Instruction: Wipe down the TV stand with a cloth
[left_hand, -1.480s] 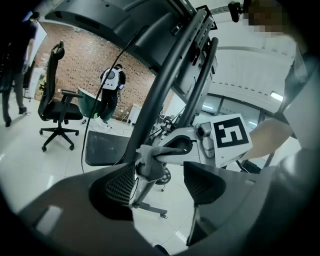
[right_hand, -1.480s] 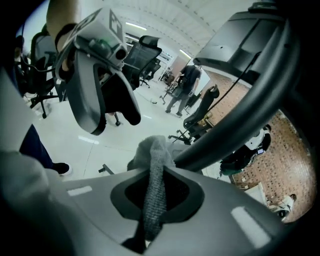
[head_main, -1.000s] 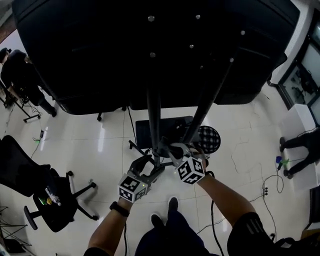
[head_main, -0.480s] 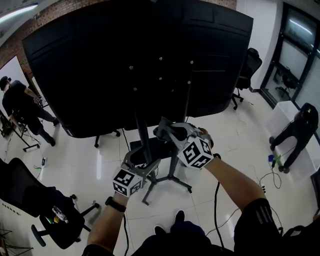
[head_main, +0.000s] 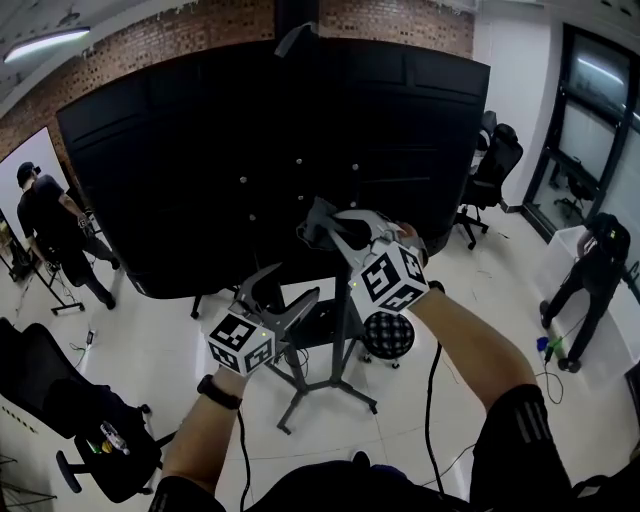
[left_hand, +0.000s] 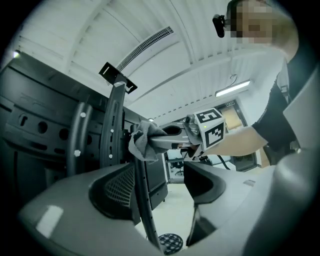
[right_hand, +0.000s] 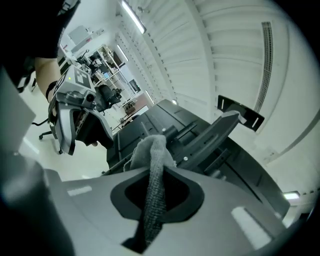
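Note:
The TV stand's dark upright pole (head_main: 345, 325) rises from splayed legs (head_main: 330, 385) to the big black back of the TV (head_main: 200, 150). My right gripper (head_main: 322, 225) is shut on a grey cloth (head_main: 316, 212), which it holds against the top of the pole just under the TV. In the right gripper view the cloth (right_hand: 152, 185) runs between the jaws and bunches at their tips. My left gripper (head_main: 285, 290) is open lower down, and in its own view the thin pole (left_hand: 142, 205) passes between the jaws, with the cloth (left_hand: 142, 140) above.
A black office chair (head_main: 90, 420) stands at the lower left and another (head_main: 495, 165) at the right. A round black mesh object (head_main: 388, 335) lies by the stand's legs. People stand at the far left (head_main: 45, 225) and right (head_main: 590, 270). Cables trail over the floor.
Both grippers have risen along the stand's pole from near the base to just under the TV. The right one has kept the cloth. The head view has tilted upward.

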